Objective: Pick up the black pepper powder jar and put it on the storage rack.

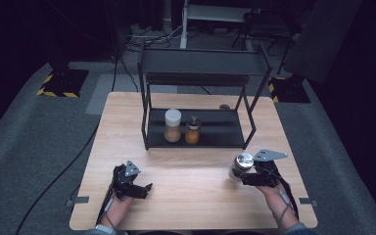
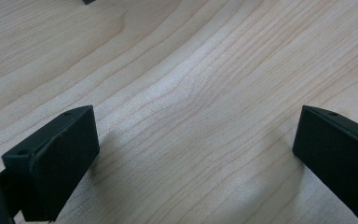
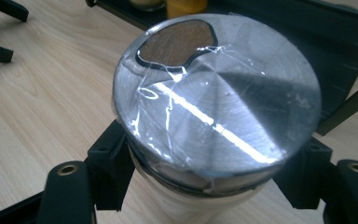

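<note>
A jar with a silver metal lid stands between the jaws of my right gripper, which is shut on its pale body just under the lid. The lid has a dark kidney-shaped window under clear film. The jar is at the table's right front, in front of the rack. My left gripper sits low over the bare wood at the left front, open, with nothing between its pads. Its black fingertips also show far off in the right gripper view.
A black two-tier rack stands at the table's back middle. On its lower shelf are a white-lidded jar and a smaller amber jar. The wooden table ends close behind the rack.
</note>
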`<state>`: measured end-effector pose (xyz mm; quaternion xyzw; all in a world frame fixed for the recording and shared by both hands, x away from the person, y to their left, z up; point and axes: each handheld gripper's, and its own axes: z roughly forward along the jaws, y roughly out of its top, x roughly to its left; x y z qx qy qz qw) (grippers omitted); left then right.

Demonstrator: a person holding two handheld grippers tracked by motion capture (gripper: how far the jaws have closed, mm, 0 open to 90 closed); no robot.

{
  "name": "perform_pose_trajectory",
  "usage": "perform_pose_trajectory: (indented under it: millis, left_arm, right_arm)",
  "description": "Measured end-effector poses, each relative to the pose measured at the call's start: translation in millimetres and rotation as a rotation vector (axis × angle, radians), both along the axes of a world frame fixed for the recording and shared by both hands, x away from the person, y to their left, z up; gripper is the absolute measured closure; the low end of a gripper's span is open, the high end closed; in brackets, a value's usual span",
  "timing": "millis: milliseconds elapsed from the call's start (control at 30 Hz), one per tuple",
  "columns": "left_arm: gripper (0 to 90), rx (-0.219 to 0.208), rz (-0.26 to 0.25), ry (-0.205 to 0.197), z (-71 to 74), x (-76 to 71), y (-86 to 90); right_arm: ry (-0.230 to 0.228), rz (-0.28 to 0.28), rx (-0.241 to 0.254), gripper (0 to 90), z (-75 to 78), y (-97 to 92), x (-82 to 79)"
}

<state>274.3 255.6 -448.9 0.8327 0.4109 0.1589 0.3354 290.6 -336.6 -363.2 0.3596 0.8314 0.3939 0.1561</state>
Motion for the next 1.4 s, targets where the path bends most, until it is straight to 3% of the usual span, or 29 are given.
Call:
perform_pose_trajectory:
  millis: [567,1100,1400]
  left_arm:
    - [0.0,-0.001,0.001,0.001,0.0,0.4,-0.3]
    - [0.0,0.000,0.001,0.001,0.0,0.4,-0.3]
    - [0.0,0.000,0.000,0.001,0.0,0.4,-0.2]
  right_arm:
    - [-0.032,-0.023,0.000,30.4,45.5,-0.4,36.9]
    - [-0.048,-0.017,-0.023,30.5,59.2,21.4,82.9]
    - [-0.044,-0.020,-0.053,30.5,51.7,42.4,108.8]
